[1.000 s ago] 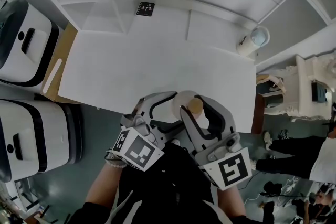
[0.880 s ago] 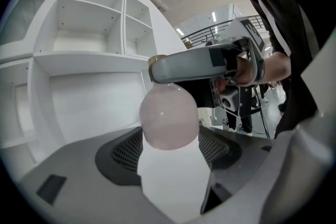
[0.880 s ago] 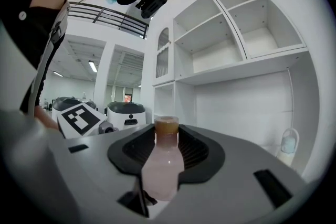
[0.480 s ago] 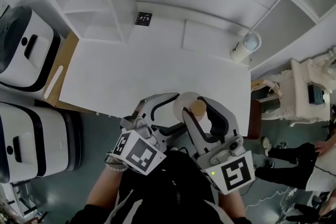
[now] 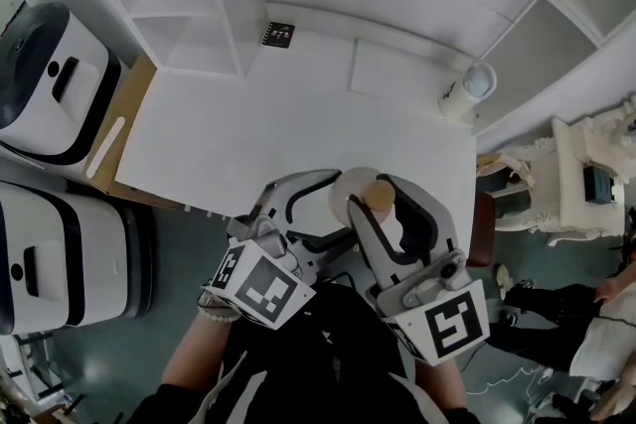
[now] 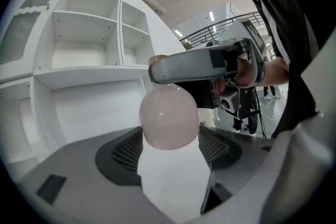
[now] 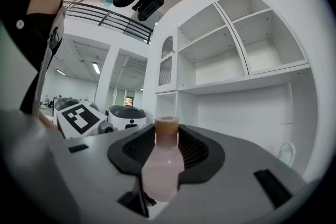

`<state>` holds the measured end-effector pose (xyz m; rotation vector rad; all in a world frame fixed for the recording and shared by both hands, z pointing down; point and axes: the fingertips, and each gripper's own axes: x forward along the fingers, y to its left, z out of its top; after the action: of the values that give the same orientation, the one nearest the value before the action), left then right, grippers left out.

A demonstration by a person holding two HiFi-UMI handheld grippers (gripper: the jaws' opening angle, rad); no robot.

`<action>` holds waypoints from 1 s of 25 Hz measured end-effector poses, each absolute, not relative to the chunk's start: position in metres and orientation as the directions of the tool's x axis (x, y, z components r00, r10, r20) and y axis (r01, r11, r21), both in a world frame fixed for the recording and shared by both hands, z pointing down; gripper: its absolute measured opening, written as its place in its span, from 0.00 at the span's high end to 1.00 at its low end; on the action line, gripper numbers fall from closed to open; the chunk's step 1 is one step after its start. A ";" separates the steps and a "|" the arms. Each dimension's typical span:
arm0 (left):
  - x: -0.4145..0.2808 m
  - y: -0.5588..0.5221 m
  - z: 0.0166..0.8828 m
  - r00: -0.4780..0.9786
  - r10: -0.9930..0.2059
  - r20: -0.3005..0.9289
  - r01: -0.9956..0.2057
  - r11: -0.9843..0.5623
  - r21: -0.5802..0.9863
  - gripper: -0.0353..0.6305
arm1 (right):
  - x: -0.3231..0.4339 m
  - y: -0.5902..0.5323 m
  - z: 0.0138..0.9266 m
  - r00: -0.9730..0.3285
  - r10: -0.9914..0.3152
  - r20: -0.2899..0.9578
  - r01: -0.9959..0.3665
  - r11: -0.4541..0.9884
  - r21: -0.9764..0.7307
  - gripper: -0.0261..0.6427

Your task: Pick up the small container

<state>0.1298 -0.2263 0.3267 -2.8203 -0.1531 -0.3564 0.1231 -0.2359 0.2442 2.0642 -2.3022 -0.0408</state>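
The small container (image 7: 164, 165), a pale pink bottle with a tan cap (image 7: 167, 126), is held in the air over the near edge of the white table (image 5: 298, 124), just in front of the person. The right gripper (image 7: 166, 136) is clamped on it, pads pressing its sides below the cap while it stands upright between them. The left gripper (image 6: 169, 131) faces its rounded lower end, and its pads also appear pressed against the body, so both seem to grip at once. It looks light and stiff, probably thin plastic. The smooth, curved wall is likely slippery, and a hard squeeze could dent it. The best hold is probably across the widest part of the body, where the pads get most surface, not on the narrow neck or the cap. Beyond it the tabletop is mostly bare, with a white cup-like vessel (image 5: 467, 89) at its far right corner and white shelves (image 5: 189, 5) at the far left.
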 end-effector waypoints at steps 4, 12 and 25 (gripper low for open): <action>0.124 -0.228 0.328 0.963 0.055 0.265 0.130 -0.952 -0.277 0.45 | 0.117 -0.238 0.243 -0.124 -0.992 0.009 -0.991 0.125 0.055 0.75; 0.117 -0.228 0.331 0.961 0.052 0.272 0.128 -0.955 -0.268 0.45 | 0.110 -0.239 0.249 -0.130 -0.991 0.030 -0.990 0.132 0.054 0.75; 0.114 -0.226 0.331 0.963 0.054 0.265 0.127 -0.956 -0.265 0.45 | 0.106 -0.237 0.248 -0.132 -0.991 0.026 -0.989 0.134 0.065 0.75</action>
<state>0.1141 -0.2262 0.3308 -2.8315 -0.1333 -0.3703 0.1064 -0.2371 0.2481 2.0266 -2.3175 -0.0482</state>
